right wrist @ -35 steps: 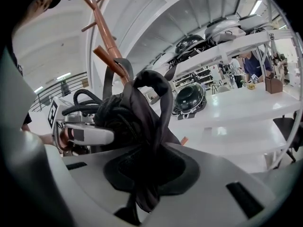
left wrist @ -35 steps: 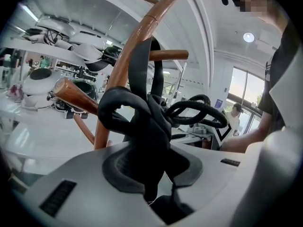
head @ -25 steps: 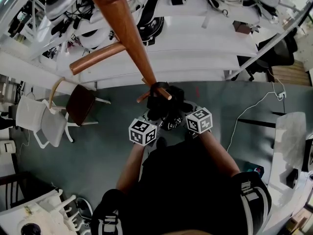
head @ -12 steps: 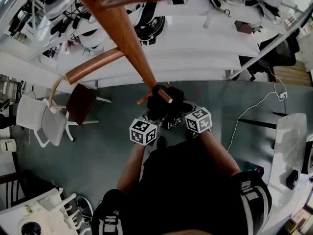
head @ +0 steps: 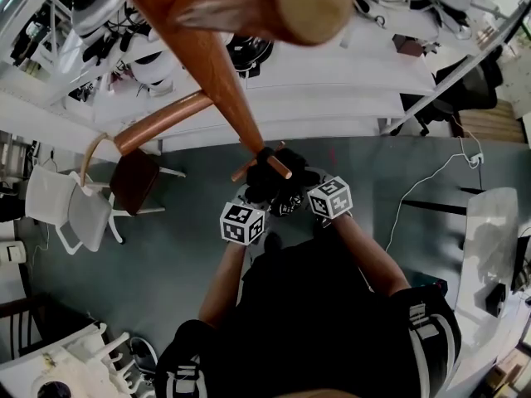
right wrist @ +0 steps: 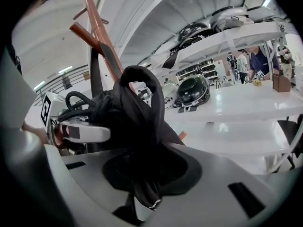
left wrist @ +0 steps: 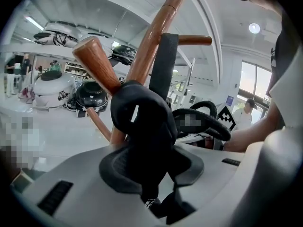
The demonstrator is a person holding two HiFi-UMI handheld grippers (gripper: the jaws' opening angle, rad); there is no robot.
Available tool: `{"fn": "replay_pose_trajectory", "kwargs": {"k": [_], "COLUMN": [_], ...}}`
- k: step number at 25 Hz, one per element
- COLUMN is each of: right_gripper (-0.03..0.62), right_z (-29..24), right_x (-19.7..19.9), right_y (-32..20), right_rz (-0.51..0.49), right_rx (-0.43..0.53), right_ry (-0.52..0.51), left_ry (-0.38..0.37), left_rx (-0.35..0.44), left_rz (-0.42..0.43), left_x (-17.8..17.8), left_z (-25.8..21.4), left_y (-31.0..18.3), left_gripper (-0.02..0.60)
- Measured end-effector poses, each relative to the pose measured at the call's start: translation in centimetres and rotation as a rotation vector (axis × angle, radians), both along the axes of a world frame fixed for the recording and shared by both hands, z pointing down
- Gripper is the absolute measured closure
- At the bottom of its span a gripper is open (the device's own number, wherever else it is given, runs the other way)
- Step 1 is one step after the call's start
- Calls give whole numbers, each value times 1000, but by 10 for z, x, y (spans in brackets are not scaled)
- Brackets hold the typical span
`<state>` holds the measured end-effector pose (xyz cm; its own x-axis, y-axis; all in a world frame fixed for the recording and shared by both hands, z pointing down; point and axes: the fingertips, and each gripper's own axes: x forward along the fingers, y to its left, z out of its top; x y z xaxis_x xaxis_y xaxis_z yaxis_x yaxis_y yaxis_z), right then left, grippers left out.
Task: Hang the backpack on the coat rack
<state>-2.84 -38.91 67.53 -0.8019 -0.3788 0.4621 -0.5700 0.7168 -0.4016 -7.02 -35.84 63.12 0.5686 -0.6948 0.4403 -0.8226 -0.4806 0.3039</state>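
Observation:
The wooden coat rack pole [head: 217,81] runs down from the top of the head view. The black backpack [head: 272,179] is bunched at a short peg [head: 279,163] low on the pole. Both marker cubes, left [head: 241,222] and right [head: 329,197], sit just below it. In the left gripper view, my left gripper [left wrist: 151,167] has black backpack fabric [left wrist: 142,122] packed between its pads, beside a peg [left wrist: 97,63]. My right gripper [right wrist: 151,169] likewise holds a wad of the backpack [right wrist: 132,112]. Both sets of jaws have just been opening, with fabric still between them.
White shelves [head: 332,73] with helmets and gear stand behind the rack. A brown chair [head: 137,177] and a white chair [head: 62,206] are at the left. A white table [head: 489,239] is at the right and a cable [head: 431,181] lies on the grey floor.
The rounded end of an upper peg now looms large at the top of the head view. The right marker cube has shifted slightly up and left. The backpack stays at the low peg.

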Motion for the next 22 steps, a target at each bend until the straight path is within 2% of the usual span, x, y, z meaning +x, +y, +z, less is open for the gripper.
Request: {"fn": "replay_pose_trajectory", "kwargs": {"k": [5, 13, 19, 22], "right_gripper": [478, 447, 430, 418], "right_z": [6, 9, 6, 8], "right_x": [0, 10, 16, 22], "right_y": [-3, 8, 17, 28], "right_rz": [47, 79, 72, 87], "right_rx": [-17, 14, 85, 102], "right_ry": [-29, -24, 28, 51], "left_ry": [9, 23, -2, -40], "left_rx": [11, 23, 31, 34], "left_rz": [-5, 12, 27, 35], "left_x": [-4, -6, -12, -20], "left_z": [1, 0, 0, -1], "left_y": [-2, 7, 14, 22], "left_gripper": [435, 419, 390, 380]}}
